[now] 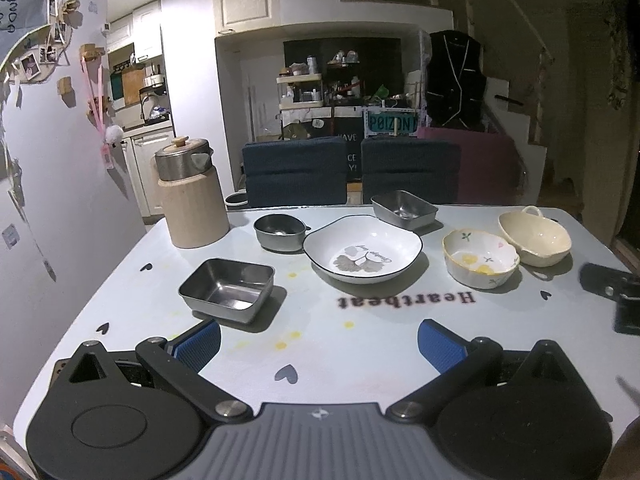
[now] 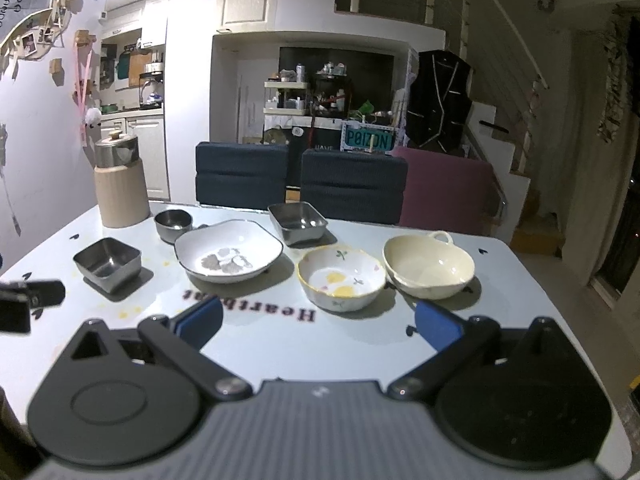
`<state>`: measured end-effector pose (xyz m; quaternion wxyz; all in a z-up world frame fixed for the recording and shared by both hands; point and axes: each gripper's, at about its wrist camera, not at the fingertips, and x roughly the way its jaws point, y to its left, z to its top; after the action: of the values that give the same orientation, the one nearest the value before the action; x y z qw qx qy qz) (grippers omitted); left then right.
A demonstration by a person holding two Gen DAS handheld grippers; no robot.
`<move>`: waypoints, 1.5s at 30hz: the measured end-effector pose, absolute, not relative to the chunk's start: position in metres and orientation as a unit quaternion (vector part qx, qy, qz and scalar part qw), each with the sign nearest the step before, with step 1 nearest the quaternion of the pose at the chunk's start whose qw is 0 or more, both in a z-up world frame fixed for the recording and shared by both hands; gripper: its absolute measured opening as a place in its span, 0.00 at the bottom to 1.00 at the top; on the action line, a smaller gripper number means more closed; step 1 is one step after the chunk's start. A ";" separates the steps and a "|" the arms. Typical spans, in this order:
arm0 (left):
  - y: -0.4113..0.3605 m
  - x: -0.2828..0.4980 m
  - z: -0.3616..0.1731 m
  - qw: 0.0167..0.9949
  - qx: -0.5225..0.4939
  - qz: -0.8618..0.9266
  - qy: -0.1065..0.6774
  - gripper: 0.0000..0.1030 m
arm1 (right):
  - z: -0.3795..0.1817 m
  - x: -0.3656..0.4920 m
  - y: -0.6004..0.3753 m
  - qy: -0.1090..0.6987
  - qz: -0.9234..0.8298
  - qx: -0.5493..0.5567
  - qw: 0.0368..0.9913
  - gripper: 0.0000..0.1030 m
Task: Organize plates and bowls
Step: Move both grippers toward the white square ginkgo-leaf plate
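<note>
On the pale table (image 1: 360, 360) stand a white leaf-print plate (image 1: 362, 250) (image 2: 228, 250), a small flowered bowl (image 1: 480, 258) (image 2: 342, 278) and a cream bowl with a handle (image 1: 534, 238) (image 2: 430, 266). Two square steel dishes (image 1: 228, 290) (image 1: 404, 210) (image 2: 108, 264) (image 2: 298, 220) and a round steel bowl (image 1: 279, 232) (image 2: 173, 224) sit around the plate. My left gripper (image 1: 318, 344) is open above the near table edge, just short of the nearer square dish. My right gripper (image 2: 318, 324) is open in front of the flowered bowl. Neither holds anything.
A beige wooden canister with a steel lid (image 1: 192, 196) (image 2: 120, 182) stands at the table's far left corner. Two dark blue chairs (image 1: 294, 172) (image 1: 410, 172) and a pink seat (image 2: 448, 188) line the far edge. A wall (image 1: 52, 160) runs close on the left.
</note>
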<state>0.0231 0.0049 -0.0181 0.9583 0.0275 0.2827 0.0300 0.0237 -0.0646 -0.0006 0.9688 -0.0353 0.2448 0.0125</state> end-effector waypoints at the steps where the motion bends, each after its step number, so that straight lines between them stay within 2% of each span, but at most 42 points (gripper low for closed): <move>1: 0.005 0.025 -0.018 0.958 0.024 0.031 0.283 1.00 | 0.000 0.027 -0.063 0.244 0.014 -0.038 0.969 1.00; 14: 0.018 0.070 -0.010 0.953 -0.032 0.072 0.293 1.00 | 0.009 0.100 -0.039 0.216 0.049 -0.080 0.972 1.00; 26: 0.020 0.164 -0.020 0.951 -0.030 0.077 0.299 1.00 | -0.014 0.200 -0.029 0.238 0.052 -0.053 0.968 1.00; 30: 0.020 0.190 -0.030 0.945 -0.032 0.070 0.318 1.00 | -0.023 0.231 -0.028 0.221 0.081 -0.040 0.971 1.00; 35: 0.017 0.219 -0.046 0.944 -0.017 0.063 0.322 1.00 | -0.043 0.275 -0.030 0.260 0.085 -0.029 0.961 1.00; 39: 0.025 0.239 -0.059 0.931 -0.043 0.056 0.358 1.00 | -0.062 0.301 -0.037 0.285 0.086 -0.025 0.954 1.00; 41: 0.032 0.241 -0.062 0.930 -0.074 0.051 0.356 1.00 | -0.070 0.312 -0.037 0.300 0.095 -0.027 0.949 0.88; 42: 0.035 0.242 -0.063 0.931 -0.087 0.046 0.353 1.00 | -0.074 0.316 -0.035 0.310 0.102 -0.029 0.945 0.76; 43: 0.038 0.242 -0.065 0.930 -0.098 0.040 0.351 1.00 | -0.078 0.320 -0.035 0.320 0.104 -0.029 0.941 0.68; 45: 0.043 0.244 -0.067 0.928 -0.107 0.031 0.355 1.00 | -0.083 0.327 -0.035 0.334 0.114 -0.019 0.936 0.61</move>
<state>0.2438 0.0429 -0.0672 0.9280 -0.1072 0.3553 0.0312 0.3268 -0.0349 -0.0831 0.9355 -0.0191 0.3338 0.1138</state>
